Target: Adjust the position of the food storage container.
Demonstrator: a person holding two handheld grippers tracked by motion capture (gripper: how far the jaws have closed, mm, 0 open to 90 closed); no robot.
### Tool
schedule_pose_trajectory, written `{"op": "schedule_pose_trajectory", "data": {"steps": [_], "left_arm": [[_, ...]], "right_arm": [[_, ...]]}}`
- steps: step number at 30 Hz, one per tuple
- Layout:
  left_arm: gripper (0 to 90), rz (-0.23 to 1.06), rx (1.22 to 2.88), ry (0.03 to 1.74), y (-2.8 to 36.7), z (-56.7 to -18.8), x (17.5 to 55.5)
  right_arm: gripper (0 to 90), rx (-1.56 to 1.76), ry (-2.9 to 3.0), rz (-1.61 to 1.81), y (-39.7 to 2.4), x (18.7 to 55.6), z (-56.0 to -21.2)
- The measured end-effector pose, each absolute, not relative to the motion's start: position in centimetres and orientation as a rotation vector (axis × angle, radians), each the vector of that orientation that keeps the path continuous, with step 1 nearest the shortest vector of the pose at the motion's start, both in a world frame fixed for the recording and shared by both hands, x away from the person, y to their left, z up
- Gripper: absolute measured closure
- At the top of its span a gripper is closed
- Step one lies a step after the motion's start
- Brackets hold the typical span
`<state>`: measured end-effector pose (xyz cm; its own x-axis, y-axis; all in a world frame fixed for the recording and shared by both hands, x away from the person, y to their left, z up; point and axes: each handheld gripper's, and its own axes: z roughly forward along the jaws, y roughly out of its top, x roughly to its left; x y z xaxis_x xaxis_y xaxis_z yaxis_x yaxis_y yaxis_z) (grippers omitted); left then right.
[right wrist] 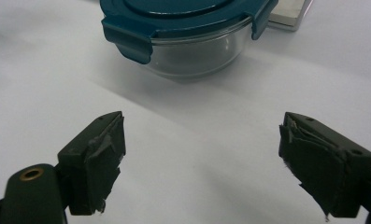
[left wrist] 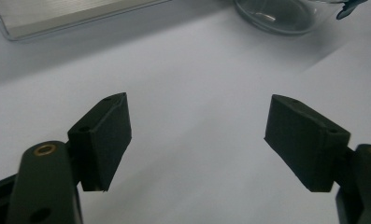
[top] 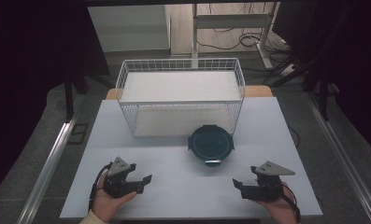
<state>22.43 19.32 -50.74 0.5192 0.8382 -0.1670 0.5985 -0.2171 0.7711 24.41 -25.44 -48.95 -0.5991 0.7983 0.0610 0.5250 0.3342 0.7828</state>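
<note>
A round glass container with a teal clip-on lid sits on the white table, just in front of the wire basket. The right gripper view shows its lid and clear glass wall close ahead. The left gripper view shows its glass base at the top right. My left gripper rests in a hand at the table's near left, jaws wide apart and empty. My right gripper is held at the near right, also open with nothing between its jaws.
A white wire basket with a flat white bottom stands at the back middle of the table. Dark curtains flank both sides. A desk frame and cables lie on the floor beyond the table.
</note>
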Motion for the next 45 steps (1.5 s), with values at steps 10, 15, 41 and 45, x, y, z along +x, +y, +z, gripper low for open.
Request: {"op": "schedule_pose_trajectory", "data": {"steps": [10,15,41,45], "left_arm": [[21.1,0.361,1.922,1.181,19.5,-50.9,22.5],[21.5,0.352,1.922,1.190,19.6,-50.8,22.5],[22.2,0.373,1.931,1.203,20.2,-51.1,22.8],[22.0,0.368,1.939,1.199,19.9,-51.1,22.8]], "right_arm": [[19.0,1.207,2.279,1.153,-25.6,24.4,-48.9],[20.4,1.213,2.278,1.141,-25.7,24.5,-48.8],[23.0,1.260,2.314,1.105,-25.8,26.1,-46.0],[26.4,1.243,2.346,1.063,-25.3,26.9,-44.8]]}}
